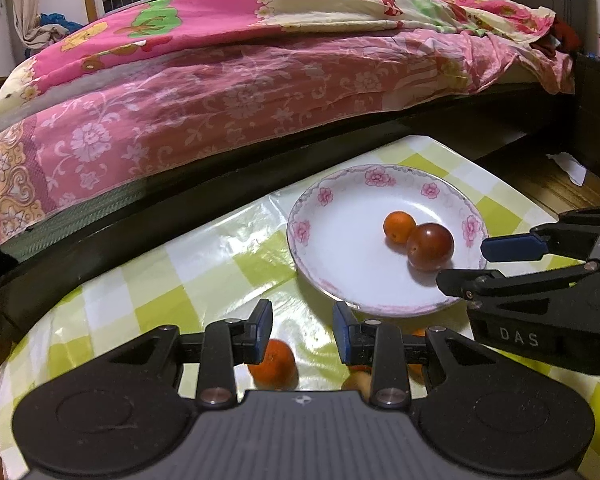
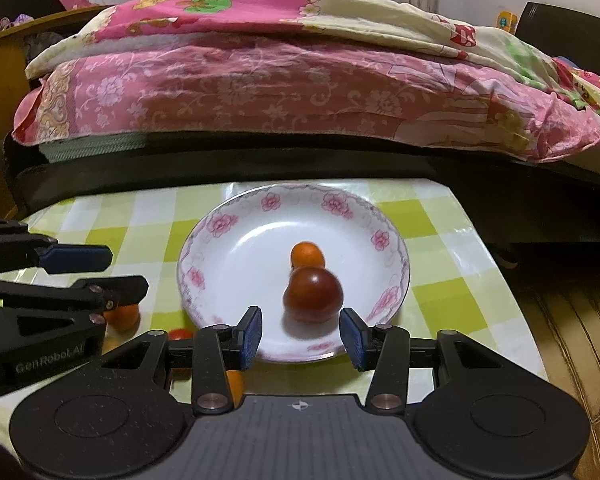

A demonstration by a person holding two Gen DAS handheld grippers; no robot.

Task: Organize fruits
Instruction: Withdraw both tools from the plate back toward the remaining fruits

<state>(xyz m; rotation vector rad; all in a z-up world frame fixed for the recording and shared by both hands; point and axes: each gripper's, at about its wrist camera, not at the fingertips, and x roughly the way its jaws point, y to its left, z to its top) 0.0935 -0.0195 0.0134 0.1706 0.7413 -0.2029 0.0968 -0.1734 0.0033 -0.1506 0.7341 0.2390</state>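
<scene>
Two fruits sit touching in white floral-rimmed plate (image 2: 220, 224): small orange citrus (image 2: 307, 254) and dark red tomato (image 2: 313, 295). Left gripper (image 1: 302, 330) has jaws apart, empty, above an orange mandarin (image 1: 278, 364) on green-check tablecloth (image 1: 160, 280). Right gripper (image 2: 301, 336) has jaws apart, empty, by plate's near rim. Roughly half done; several loose fruits left near the front edge.

Both claws point forward and tilt downward, side by side. The left claw (image 1: 302, 330) stands with its blue-padded jaws apart, nothing between them. The right claw (image 2: 301, 336) likewise has its jaws parted and empty.
</scene>
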